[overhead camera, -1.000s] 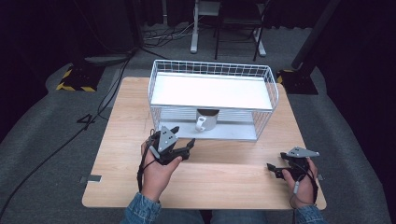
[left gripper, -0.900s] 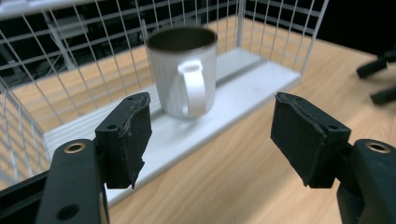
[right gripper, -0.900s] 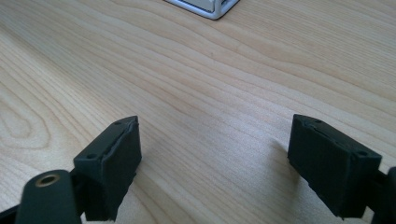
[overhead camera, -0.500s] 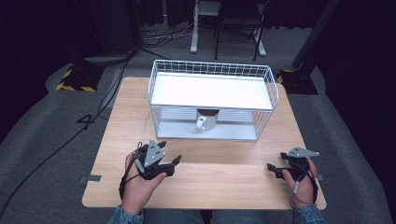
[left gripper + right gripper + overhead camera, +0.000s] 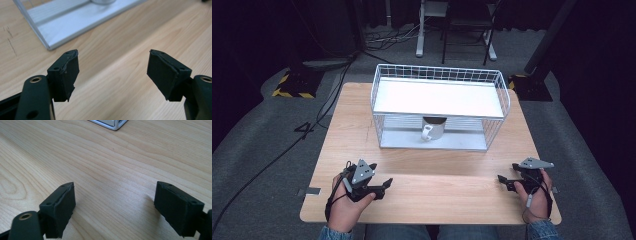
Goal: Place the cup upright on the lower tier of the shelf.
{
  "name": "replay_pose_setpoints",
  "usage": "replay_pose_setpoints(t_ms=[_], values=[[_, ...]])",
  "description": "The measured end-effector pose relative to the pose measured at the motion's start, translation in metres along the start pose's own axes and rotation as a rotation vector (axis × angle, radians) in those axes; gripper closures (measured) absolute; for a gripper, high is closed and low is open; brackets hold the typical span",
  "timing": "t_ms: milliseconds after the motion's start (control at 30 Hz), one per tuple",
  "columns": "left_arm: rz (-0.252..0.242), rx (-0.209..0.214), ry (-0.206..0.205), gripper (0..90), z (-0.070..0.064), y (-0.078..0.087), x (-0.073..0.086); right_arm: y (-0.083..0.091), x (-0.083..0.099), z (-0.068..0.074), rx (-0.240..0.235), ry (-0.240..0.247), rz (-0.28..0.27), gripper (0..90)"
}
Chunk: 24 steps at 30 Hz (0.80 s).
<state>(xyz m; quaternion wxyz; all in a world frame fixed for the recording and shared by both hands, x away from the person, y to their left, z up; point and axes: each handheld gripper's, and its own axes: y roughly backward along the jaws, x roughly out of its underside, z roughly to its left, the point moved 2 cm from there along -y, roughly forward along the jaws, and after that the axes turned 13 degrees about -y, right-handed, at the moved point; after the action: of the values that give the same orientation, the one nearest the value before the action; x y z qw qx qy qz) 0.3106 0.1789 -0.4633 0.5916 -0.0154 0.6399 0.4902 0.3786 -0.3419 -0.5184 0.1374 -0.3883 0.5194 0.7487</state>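
Observation:
A white wire rack [image 5: 439, 75] with a flat white shelf stands at the back of the wooden table [image 5: 427, 165]. A metal mug [image 5: 433, 129] with a white handle sits under the shelf on the rack's base. My left gripper [image 5: 387, 184] rests near the front left of the table, open and empty, pointing right. The left gripper view shows its pads [image 5: 67, 72] wide apart above bare wood, the rack's base [image 5: 75, 22] ahead. My right gripper [image 5: 504, 181] lies at the front right, open, nothing between its pads [image 5: 62, 205].
Grey carpet surrounds the table. Cables [image 5: 312, 125] trail over the floor at the left, and chair and stand legs [image 5: 452, 35] rise behind the rack. A bare wooden strip lies between the rack and both grippers.
My left gripper has drawn back from just in front of the rack to the table's front left. The right gripper has stayed put.

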Motion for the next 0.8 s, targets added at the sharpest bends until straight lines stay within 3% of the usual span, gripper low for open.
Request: replay_pose_setpoints(t_ms=[233, 333, 633, 733, 800], values=[[0.073, 0.023, 0.042, 21.3, 0.006, -0.007, 0.022, 0.000, 0.000, 0.000, 0.000, 0.000, 0.000, 17.7], [0.118, 0.020, 0.038, 21.0, 0.008, -0.010, 0.030, 0.000, 0.000, 0.000, 0.000, 0.000, 0.000, 17.7], [0.186, 0.023, 0.032, 19.0, 0.010, -0.015, 0.044, 0.000, 0.000, 0.000, 0.000, 0.000, 0.000, 17.7], [0.240, 0.007, 0.019, 17.6, 0.010, -0.019, 0.049, 0.000, 0.000, 0.000, 0.000, 0.000, 0.000, 17.7], [0.211, 0.017, 0.056, 15.4, 0.010, -0.021, 0.053, 0.000, 0.000, 0.000, 0.000, 0.000, 0.000, 17.7]])
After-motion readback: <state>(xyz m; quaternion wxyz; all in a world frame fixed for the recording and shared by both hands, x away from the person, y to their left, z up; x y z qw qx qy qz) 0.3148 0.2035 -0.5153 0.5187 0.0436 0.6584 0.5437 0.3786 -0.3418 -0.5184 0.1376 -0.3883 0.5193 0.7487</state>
